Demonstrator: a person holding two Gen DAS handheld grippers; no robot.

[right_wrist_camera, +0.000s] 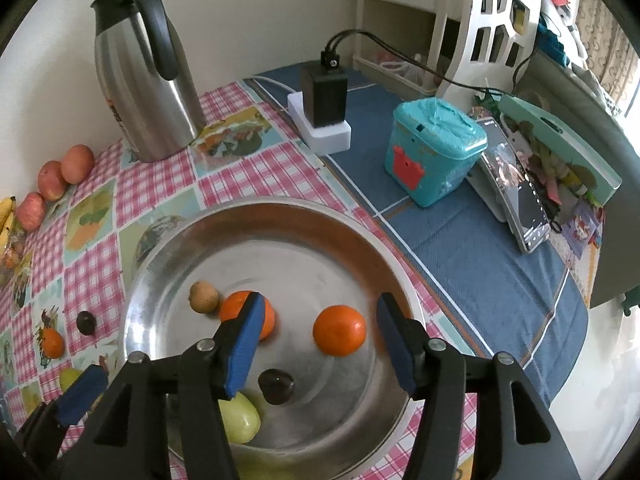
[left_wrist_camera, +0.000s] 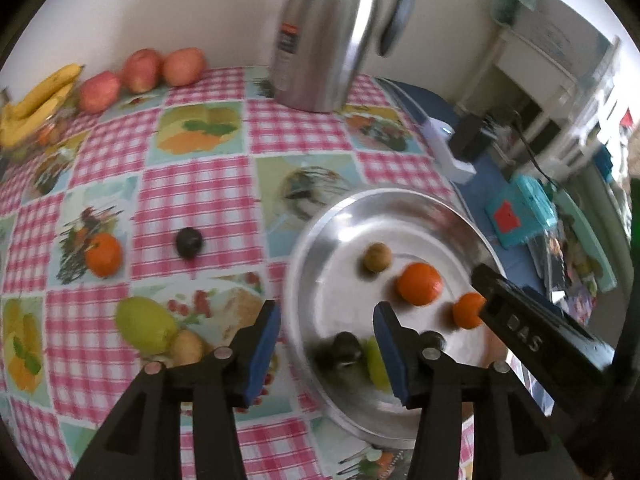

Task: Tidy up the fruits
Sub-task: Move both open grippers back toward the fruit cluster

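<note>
Both tools are hovering over the metal tray (right_wrist_camera: 160, 248) near the table's right edge, left gripper (left_wrist_camera: 326, 344) and right gripper (right_wrist_camera: 316, 344) gaping, gripping nothing. The tangerine (right_wrist_camera: 339, 330) is sitting between the right jaws, untouched. It's looking light, round, soft-skinned, likely rolling; squeezing gently across its middle seems wisest.

Fruits lie in the tray (right_wrist_camera: 280, 216) — kettle (right_wrist_camera: 148, 92) stands behind it

Place: a home, dining corner.
Table cover: checked oilcloth (left_wrist_camera: 192, 192) printed with fruit.
Wares: steel thermos jug (right_wrist_camera: 140, 80), metal platter (right_wrist_camera: 256, 236).
Clutter: phone (right_wrist_camera: 516, 200), teal tub (right_wrist_camera: 432, 156), white chair (right_wrist_camera: 492, 32).
</note>
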